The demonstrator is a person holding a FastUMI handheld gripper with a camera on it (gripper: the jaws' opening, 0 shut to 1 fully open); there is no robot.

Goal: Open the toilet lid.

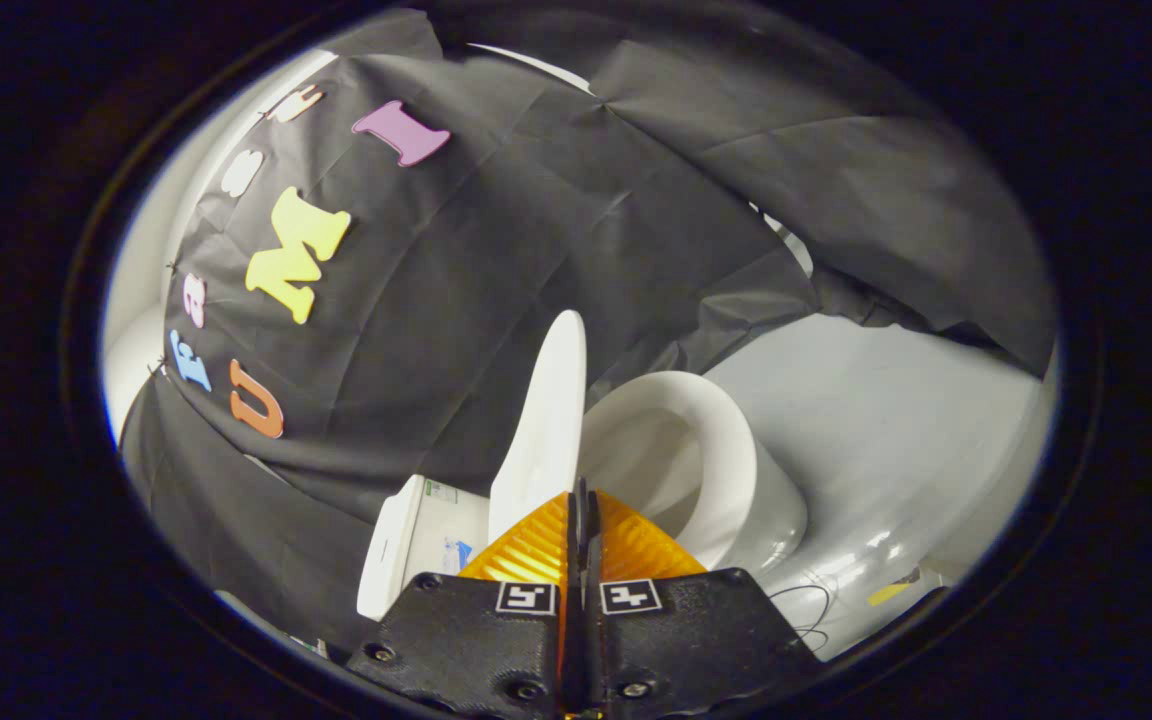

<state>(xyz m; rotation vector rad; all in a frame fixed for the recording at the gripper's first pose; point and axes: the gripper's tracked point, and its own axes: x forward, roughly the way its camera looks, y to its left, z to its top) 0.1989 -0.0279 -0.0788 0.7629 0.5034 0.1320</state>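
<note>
From my feed the gripper (581,500) has its two fingers pressed together — no gap between them, nothing held. Just ahead of the fingertips stands the toilet lid (548,420), raised and seen nearly edge-on, its lower end touching or just beyond the tips; I cannot tell which. Beside the lid sits the open toilet bowl (726,470) with the seat rim showing, and the tank (416,545) lies on the lid's other side — a pale floor (896,430) spreads past the bowl.

Raised toilet lid (548,420) just beyond the closed jaws, bowl (706,470) beside it, tank (416,545) opposite.
</note>
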